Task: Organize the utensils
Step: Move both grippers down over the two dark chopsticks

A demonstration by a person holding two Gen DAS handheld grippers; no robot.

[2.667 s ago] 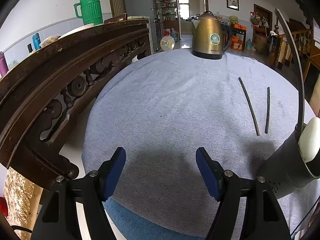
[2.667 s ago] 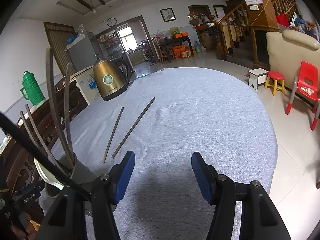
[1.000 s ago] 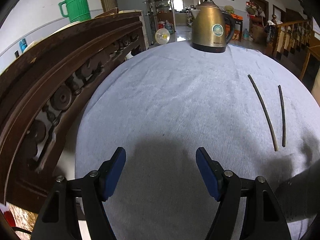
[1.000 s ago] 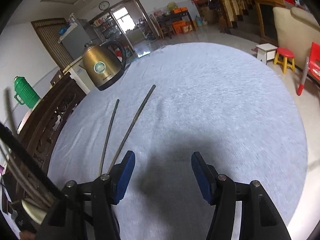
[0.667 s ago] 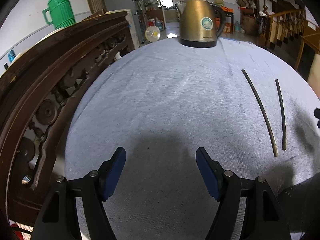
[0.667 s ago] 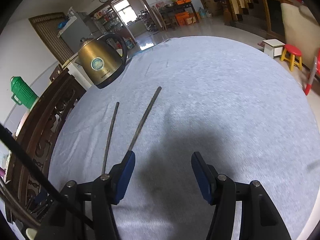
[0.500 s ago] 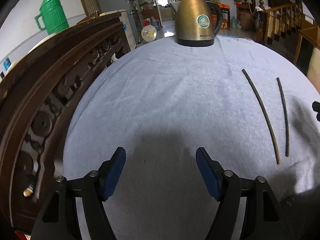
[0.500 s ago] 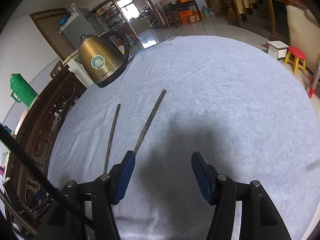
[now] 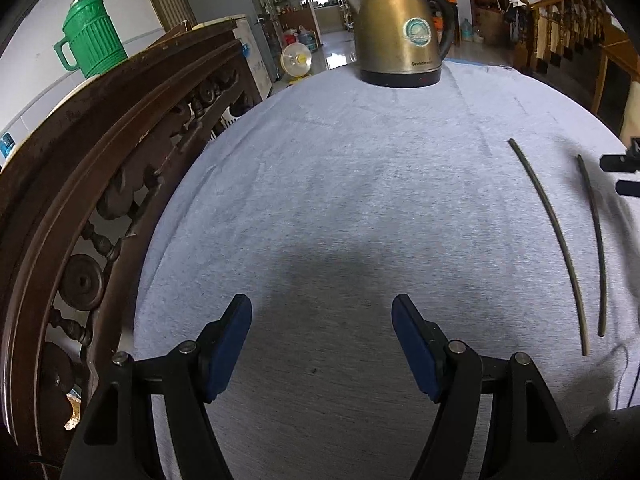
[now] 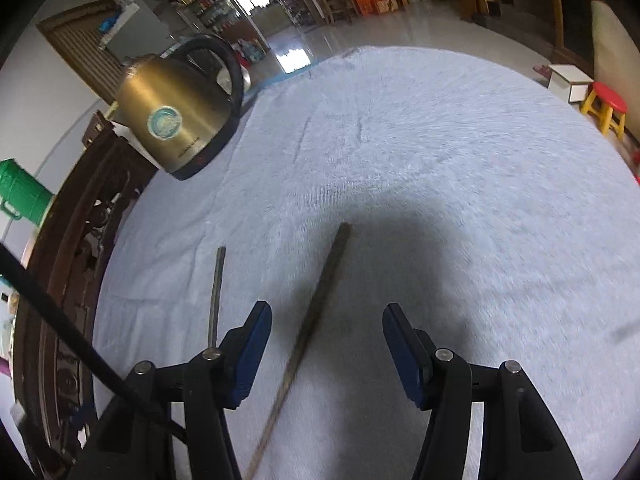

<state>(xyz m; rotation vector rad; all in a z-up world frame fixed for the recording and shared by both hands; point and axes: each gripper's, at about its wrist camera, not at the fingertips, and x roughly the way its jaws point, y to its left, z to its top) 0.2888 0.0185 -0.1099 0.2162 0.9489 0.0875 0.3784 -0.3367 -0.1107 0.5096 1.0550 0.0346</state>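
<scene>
Two dark chopsticks lie apart on the grey tablecloth. In the left wrist view the longer chopstick (image 9: 552,232) and the shorter chopstick (image 9: 594,240) lie at the right. My left gripper (image 9: 322,344) is open and empty, low over bare cloth left of them. In the right wrist view my right gripper (image 10: 324,344) is open and empty, low over the cloth. One chopstick (image 10: 316,320) runs between its jaws. The other chopstick (image 10: 216,296) lies just left of the left finger. Part of the right gripper shows at the right edge of the left wrist view (image 9: 620,168).
A brass electric kettle (image 9: 400,28) stands at the table's far edge, also in the right wrist view (image 10: 176,112). A carved dark wooden chair back (image 9: 100,152) curves along the table's left side. A green jug (image 9: 90,40) stands behind it. A black cable (image 10: 60,328) crosses the lower left.
My right gripper has moved forward and down over the chopsticks, so one now lies between its jaws. My left gripper has drifted forward slightly. The utensil holder has left both views.
</scene>
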